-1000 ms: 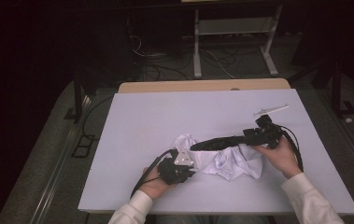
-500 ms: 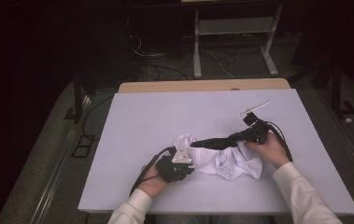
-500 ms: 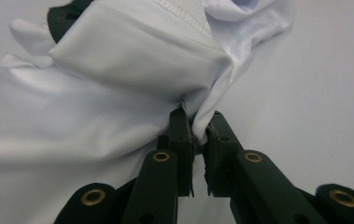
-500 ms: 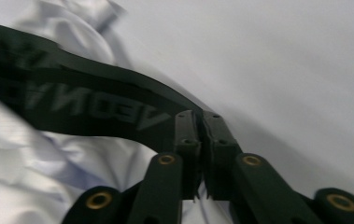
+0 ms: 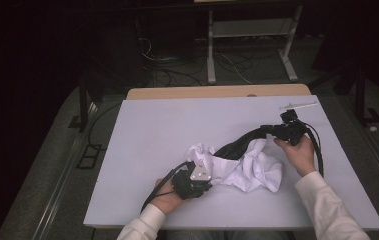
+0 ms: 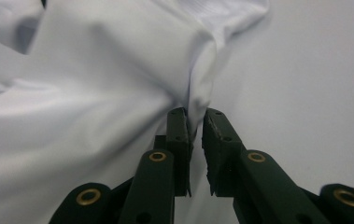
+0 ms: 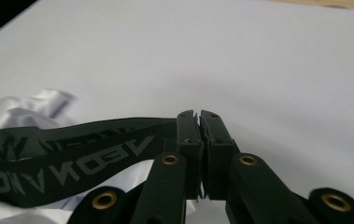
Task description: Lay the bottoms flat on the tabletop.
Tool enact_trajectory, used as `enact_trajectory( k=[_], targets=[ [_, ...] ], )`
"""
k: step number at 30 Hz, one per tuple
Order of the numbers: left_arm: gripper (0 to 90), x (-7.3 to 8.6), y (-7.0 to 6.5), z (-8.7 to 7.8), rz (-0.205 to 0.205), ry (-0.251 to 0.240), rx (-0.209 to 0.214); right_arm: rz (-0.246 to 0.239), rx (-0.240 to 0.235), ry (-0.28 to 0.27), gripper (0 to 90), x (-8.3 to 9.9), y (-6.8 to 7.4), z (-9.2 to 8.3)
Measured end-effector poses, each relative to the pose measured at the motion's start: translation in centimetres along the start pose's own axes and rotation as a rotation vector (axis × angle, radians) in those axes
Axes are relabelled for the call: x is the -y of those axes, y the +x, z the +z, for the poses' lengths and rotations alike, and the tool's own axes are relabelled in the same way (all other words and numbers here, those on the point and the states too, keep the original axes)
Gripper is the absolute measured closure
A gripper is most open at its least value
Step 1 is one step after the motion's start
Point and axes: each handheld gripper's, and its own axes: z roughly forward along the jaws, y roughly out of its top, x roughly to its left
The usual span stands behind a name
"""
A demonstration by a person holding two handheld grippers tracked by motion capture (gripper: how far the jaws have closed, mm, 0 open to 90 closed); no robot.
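Observation:
A crumpled white garment [image 5: 252, 170] with a black printed waistband [image 5: 242, 142] lies on the white table [image 5: 152, 140]. At the garment's near left, my left gripper [image 5: 211, 173] is shut on a fold of the white cloth [image 6: 95, 93]. In the left gripper view the fold is pinched between its tips [image 6: 195, 116]. My right gripper [image 5: 269, 131] is at the right, lifted a little, and shut on the end of the waistband. In the right gripper view its tips [image 7: 198, 116] are together on the waistband [image 7: 72, 158], which stretches away to the left over the white cloth [image 7: 20, 112].
A thin white strip [image 5: 297, 105] lies at the table's far right corner. A wooden edge [image 5: 217, 92] borders the far side. Beyond it are a metal stand [image 5: 247, 35] and cables on the dark floor. Bare table surface spreads to the left and far side.
The right gripper closed on the waistband's end and drew it to the far right, pulling the band taut. The left hand stayed where it was, holding the white cloth.

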Motion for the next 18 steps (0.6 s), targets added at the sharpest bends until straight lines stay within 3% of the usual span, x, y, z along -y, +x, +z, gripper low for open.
enact_trajectory(
  k=[5,9,12,15,18],
  targets=[
    [65.8,-0.5,0.0,-0.4,-0.012,-0.018,0.004,0.029,0.004,0.022,86.3,0.4,-0.9,0.5],
    [54.8,-1.3,1.1,-2.3,-0.055,-0.098,-0.054,0.038,-0.002,0.026,86.3,0.5,-1.1,0.4],
    [52.8,-1.6,2.8,-3.0,-0.096,-0.127,-0.089,0.042,-0.004,0.023,86.3,0.5,-1.1,0.3],
    [51.8,-1.8,4.8,-2.6,-0.114,-0.116,-0.087,0.047,-0.007,0.023,86.2,0.6,-1.2,0.3],
    [51.3,-2.1,6.6,-1.4,-0.121,-0.074,-0.050,0.051,-0.010,0.025,86.2,0.6,-1.3,0.4]
  ],
)
